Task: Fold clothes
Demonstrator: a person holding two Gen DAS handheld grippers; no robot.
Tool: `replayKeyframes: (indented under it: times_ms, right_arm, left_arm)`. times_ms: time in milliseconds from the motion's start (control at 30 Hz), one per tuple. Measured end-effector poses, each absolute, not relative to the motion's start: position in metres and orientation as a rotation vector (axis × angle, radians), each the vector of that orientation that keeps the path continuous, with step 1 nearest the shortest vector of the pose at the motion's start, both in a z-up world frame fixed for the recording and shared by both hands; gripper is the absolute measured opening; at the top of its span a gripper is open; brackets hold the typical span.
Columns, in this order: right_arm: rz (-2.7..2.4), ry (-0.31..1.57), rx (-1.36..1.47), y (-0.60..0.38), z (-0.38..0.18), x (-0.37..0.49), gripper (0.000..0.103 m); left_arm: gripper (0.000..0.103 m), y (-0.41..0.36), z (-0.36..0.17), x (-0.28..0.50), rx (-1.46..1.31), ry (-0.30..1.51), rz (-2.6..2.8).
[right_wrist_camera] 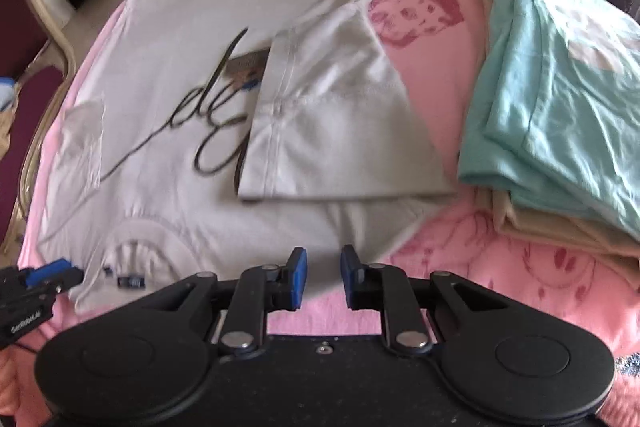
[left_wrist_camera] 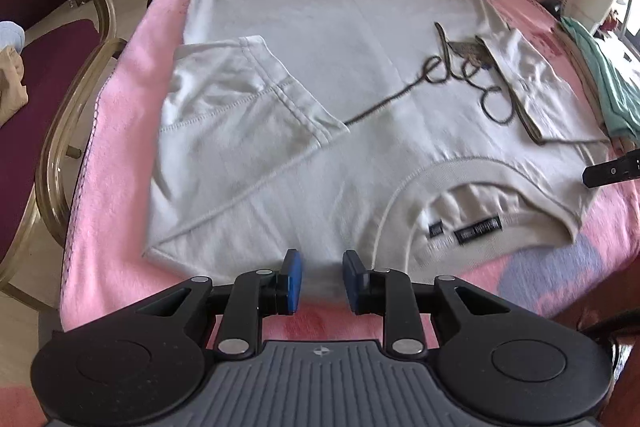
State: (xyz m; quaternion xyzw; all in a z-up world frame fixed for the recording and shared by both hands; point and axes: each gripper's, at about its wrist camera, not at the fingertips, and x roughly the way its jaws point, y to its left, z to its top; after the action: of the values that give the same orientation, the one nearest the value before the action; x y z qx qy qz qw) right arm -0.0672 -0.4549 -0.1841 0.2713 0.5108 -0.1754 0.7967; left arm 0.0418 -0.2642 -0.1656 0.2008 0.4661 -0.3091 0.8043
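Pink blanket [left_wrist_camera: 120, 267] under white T-shirt [left_wrist_camera: 340, 47]

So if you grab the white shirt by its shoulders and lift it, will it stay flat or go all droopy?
Probably droopy. The white shirt looks like thin, soft cloth: its sleeves are folded over and lie flat, so it bends easily. It likely weighs little. On the fuzzy pink blanket it may drag and bunch up rather than slide if pushed.
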Motion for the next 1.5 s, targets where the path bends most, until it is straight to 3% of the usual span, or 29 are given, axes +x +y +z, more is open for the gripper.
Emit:
replayKeyframes:
  times_ms: [67,200,533,700,767,900,1300,1433,1500]
  right_arm:
    - [-0.35,1.107,0.604,-0.453,-0.183,-0.071,0.029]
    - [-0.329,0.986,0.665,-0.46,-0.167,-0.081,0.03]
    - [-0.345,0.637,0.696,-0.482,-0.083,-0.05,0.035]
    - [-0.381,0.524,0.576,-0.492,-0.066,-0.01,0.035]
    - [-0.393,0.522,0.546,-0.501,-0.072,0.011,0.034]
    - [-0.402,0.562,0.534,-0.528,-0.1,0.062,0.029]
    - [-0.585,0.493,0.482,-0.622,-0.15,0.181,0.032]
    - [-0.595,0.465,0.485,-0.64,-0.166,0.192,0.032]
    - [-0.587,0.448,0.478,-0.643,-0.174,0.192,0.032]
  left_arm:
    - [0.025,-0.265,-0.165,0.04,0.448,0.989,-0.654]
    - [0.025,-0.26,-0.155,0.047,0.404,1.004,-0.637]
    - [0.026,-0.262,-0.072,0.124,0.229,0.812,-0.541]
    - [0.037,-0.272,-0.073,0.175,0.2,0.802,-0.499]
    - [0.042,-0.279,-0.087,0.203,0.185,0.841,-0.466]
    - [0.041,-0.288,-0.116,0.272,0.124,0.927,-0.397]
    - [0.045,-0.348,-0.151,0.45,-0.001,0.911,-0.361]
    - [0.042,-0.368,-0.164,0.482,0.036,0.912,-0.369]
    - [0.035,-0.373,-0.171,0.492,0.045,0.916,-0.382]
